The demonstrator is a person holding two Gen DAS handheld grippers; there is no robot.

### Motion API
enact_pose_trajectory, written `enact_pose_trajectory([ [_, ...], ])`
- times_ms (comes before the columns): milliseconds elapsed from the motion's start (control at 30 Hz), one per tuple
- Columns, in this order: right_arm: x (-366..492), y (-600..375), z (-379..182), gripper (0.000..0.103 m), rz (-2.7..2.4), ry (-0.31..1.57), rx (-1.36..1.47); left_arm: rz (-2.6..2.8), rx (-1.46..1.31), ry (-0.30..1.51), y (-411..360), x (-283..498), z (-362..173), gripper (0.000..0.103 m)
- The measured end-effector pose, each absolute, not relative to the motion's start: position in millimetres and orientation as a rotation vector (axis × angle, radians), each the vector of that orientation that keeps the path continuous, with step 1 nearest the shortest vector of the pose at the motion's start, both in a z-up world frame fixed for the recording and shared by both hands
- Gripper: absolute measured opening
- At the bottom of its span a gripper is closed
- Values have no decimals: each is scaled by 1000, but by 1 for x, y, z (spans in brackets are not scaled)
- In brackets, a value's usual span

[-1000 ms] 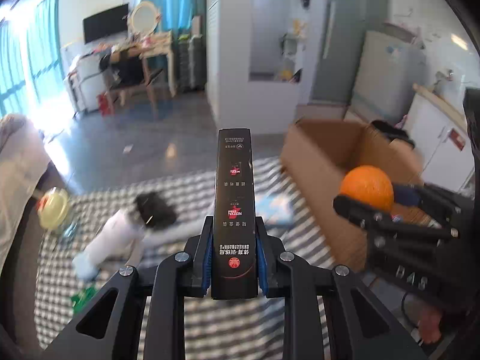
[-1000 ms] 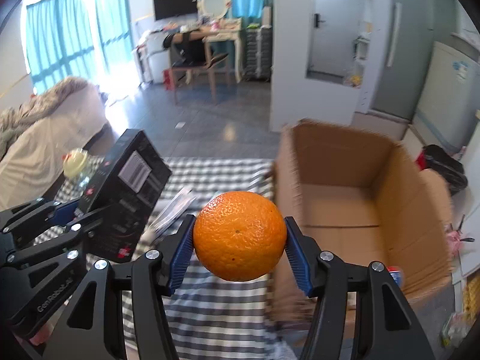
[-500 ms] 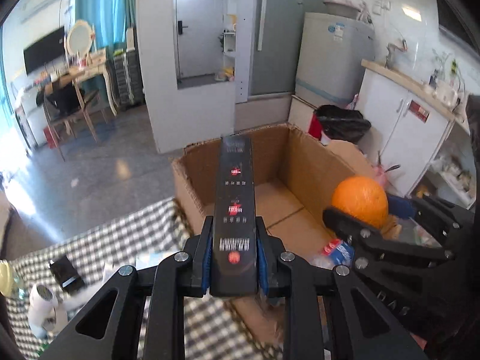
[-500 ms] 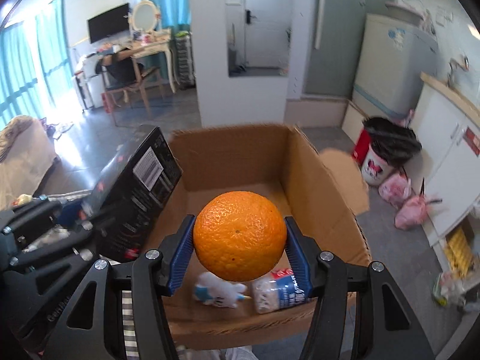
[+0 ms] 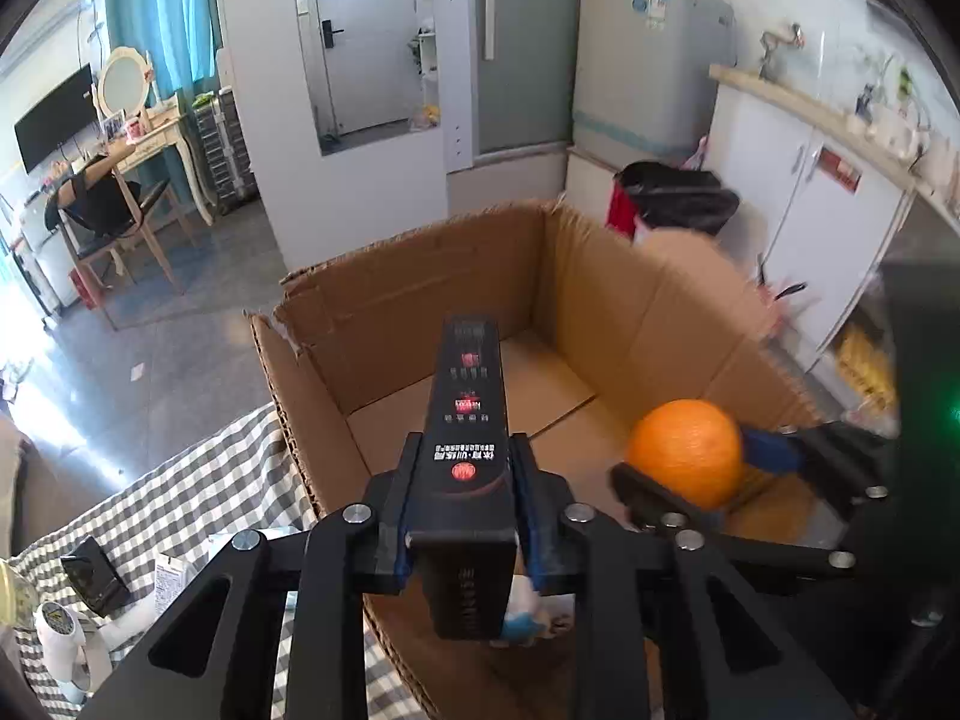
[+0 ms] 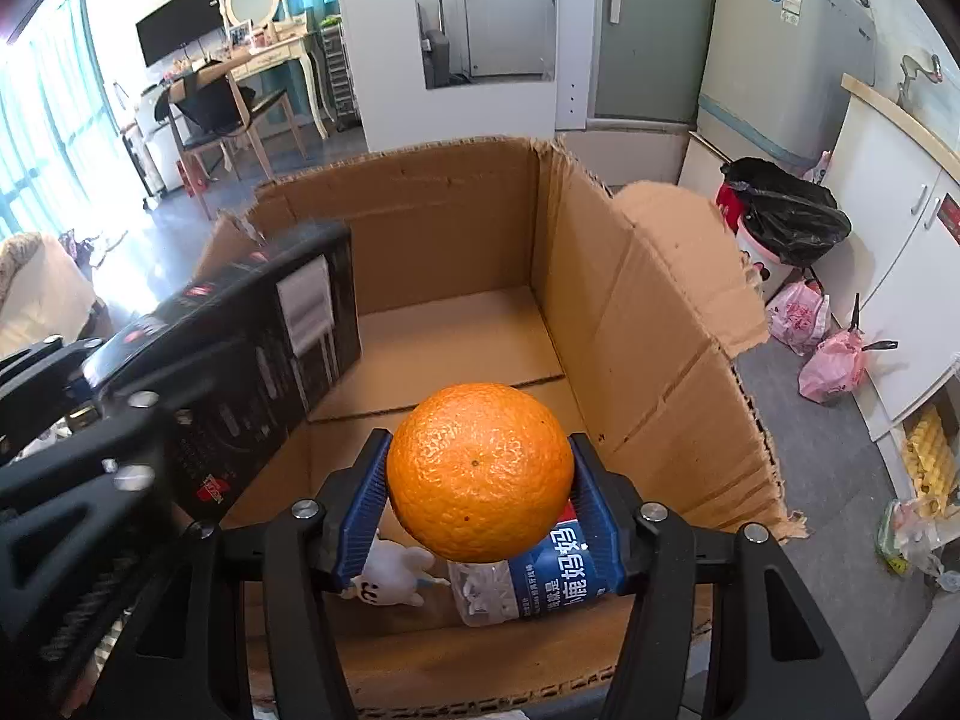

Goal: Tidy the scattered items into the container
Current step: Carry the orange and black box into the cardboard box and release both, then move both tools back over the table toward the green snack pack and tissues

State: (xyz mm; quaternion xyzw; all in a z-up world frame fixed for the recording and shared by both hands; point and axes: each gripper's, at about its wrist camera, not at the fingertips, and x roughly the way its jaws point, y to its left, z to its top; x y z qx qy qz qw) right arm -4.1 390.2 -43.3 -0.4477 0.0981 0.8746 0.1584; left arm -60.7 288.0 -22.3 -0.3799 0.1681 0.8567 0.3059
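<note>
Home: fridge (image 6: 780,42), dressing table (image 6: 264,60)

The open brown cardboard box (image 6: 630,300) shows bare floor across the frame's centre. Along its near edge at lower centre, a white rabbit toy (image 6: 390,579) and a blue-labelled plastic bottle (image 6: 534,576) take up room.

Daylight floods in from the curtained windows (image 6: 54,120) on the left, blowing out that side and glaring off the floor (image 5: 54,420). Fisheye bending curves the dark-cornered edges. The black box (image 6: 240,360) is motion-blurred; the orange (image 6: 480,471) is sharp.
</note>
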Motion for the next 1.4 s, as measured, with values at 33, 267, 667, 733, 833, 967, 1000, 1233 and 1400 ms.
enact_pose_trajectory([
  [33,-4,390,-45,58,2491,268,-1284,2291,-994,469,289,-61,-24,45],
  [267,-1,387,-38,87,2476,198,-1231,2366,-948,457,275,-60,-12,98],
  [667,20,355,2,87,2548,172,-1120,2471,-951,367,195,-55,20,102],
  [733,25,348,12,87,2582,182,-1090,2512,-952,361,169,-53,25,103],
  [833,30,334,24,87,2641,184,-1056,2585,-964,345,117,-49,28,103],
  [967,33,305,32,87,2749,175,-1033,2707,-1030,280,32,-50,26,103],
  [1000,32,298,33,87,2774,176,-1039,2743,-1062,266,6,-51,23,103],
  [1233,7,213,11,87,2962,119,-1206,2866,-1261,192,-109,-44,-20,103],
  [1400,-16,152,-26,86,2984,32,-1402,2822,-1397,87,-154,-32,-67,103],
])
